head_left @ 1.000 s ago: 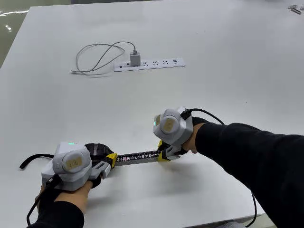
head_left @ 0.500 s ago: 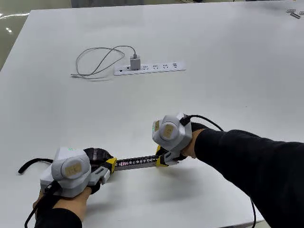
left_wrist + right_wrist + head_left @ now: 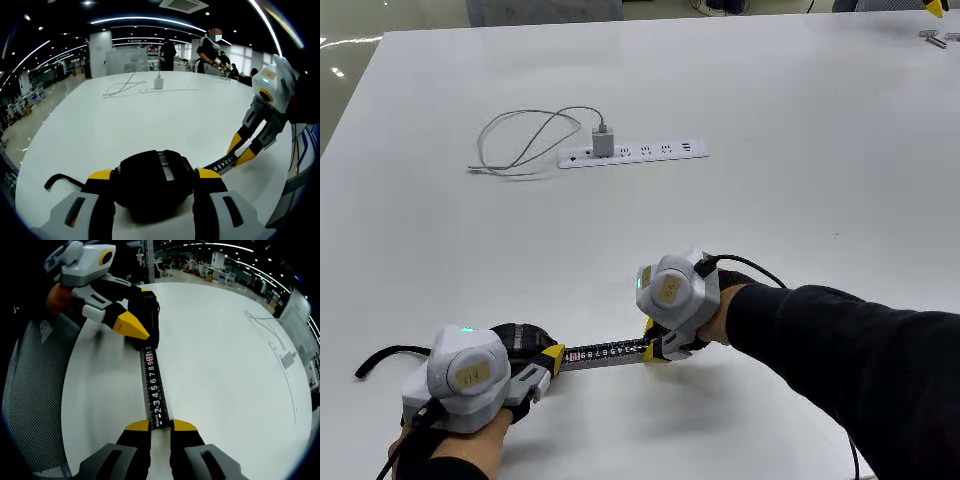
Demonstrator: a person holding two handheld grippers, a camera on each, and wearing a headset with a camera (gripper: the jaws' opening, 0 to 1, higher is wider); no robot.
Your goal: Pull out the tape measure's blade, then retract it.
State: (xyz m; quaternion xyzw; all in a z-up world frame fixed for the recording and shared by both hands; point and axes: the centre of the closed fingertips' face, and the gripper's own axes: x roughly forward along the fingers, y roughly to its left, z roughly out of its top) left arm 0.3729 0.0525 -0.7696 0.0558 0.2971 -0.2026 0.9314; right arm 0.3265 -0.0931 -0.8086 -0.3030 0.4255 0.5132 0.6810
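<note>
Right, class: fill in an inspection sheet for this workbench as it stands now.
Surface: white table, glossy.
Job's things: tape measure case resting on the table; blade partly out, numbers up.
Clutter: power strip with a charger plugged in; small metal bits at the far right corner.
Grippers: left gripper shut on the case; right gripper shut on the blade's end.
Cables: white cable looped from the charger; black strap beside the case.
Surroundings: open hall, ceiling lights, people beyond the table.

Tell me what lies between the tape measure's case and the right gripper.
The pulled-out blade, its numbers showing, runs from the case to the right gripper; the right gripper view shows it best.
</note>
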